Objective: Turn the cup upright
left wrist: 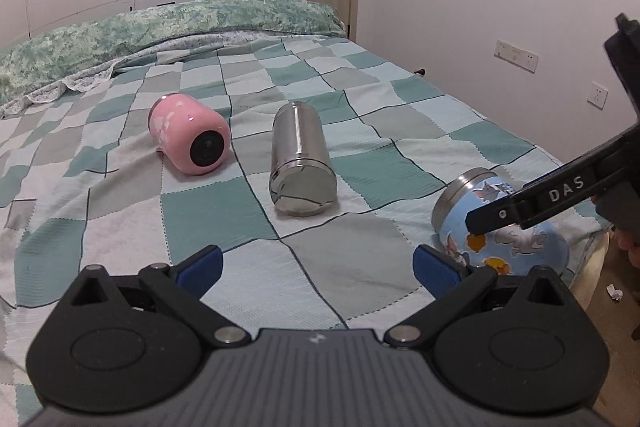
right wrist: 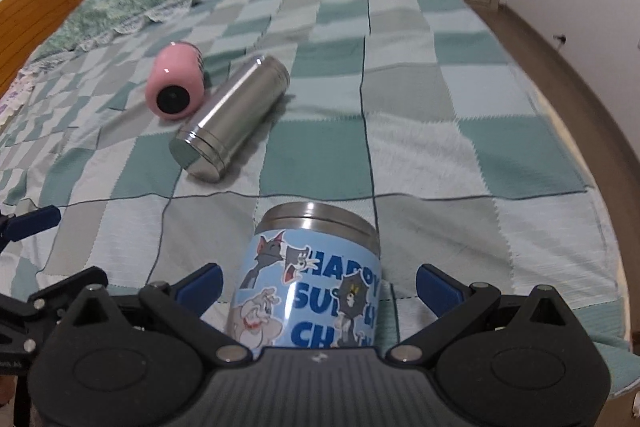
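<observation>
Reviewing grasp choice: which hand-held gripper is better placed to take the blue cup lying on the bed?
Right. The right hand-held gripper is open with the blue cup between its fingers; the left hand-held gripper is open over bare blanket beside it.

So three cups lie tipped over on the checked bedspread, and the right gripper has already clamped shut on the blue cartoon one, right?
Not quite. The right gripper is open: in the right wrist view its blue pads sit apart on either side of the blue cartoon cup, with gaps showing. The pink cup and steel cup do lie tipped on the bedspread.
</observation>
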Tool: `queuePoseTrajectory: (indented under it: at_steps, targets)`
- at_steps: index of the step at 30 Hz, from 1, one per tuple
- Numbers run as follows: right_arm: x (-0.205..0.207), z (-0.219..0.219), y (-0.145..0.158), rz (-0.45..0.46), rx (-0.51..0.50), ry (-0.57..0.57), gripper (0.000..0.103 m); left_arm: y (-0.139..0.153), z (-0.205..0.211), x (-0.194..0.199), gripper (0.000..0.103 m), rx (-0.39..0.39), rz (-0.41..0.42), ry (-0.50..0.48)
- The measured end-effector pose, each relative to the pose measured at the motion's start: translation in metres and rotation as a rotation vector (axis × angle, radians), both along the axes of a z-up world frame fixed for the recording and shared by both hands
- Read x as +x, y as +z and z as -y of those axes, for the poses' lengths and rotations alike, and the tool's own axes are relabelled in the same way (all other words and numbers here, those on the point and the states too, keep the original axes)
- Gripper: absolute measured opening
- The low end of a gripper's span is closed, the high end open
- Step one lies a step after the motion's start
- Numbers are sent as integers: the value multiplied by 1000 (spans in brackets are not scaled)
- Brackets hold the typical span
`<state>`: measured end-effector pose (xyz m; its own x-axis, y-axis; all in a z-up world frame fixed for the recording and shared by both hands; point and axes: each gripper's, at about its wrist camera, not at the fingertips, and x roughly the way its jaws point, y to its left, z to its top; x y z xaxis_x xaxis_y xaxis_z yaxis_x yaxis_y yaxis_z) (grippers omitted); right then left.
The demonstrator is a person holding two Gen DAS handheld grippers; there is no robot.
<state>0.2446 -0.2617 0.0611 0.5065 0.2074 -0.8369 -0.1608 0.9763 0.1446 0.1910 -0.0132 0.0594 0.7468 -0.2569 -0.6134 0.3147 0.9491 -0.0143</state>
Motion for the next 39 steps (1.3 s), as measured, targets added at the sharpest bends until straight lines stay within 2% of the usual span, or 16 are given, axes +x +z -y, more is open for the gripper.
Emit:
queuePoseTrajectory:
  at_steps: [7,12,19,24,26,30,39]
  targets:
    - [20,-9,-13,-68,-25,9,101,-9,-6,12,103,-14,-5,-8]
    - [29,-12,-21,-121,12,23,85,-12,-8,15,103,-21,-1,-15]
    - [30,-9,-21,-136,35,20,85,-13,-13,17,103,-27,2,-1]
    - [20,-2,-18,-99,75,14,85,-12,-20,11,103,-42,5,16]
    - [12,5,-14,-67,110,7,85,-10,-23,7,103,-43,10,23]
    - [-16,18,-1,59,157,-17,85,-4,-26,-1,103,-52,24,36]
    - [-80,28,19,478,139,-15,84,8,-25,-19,103,-118,56,56]
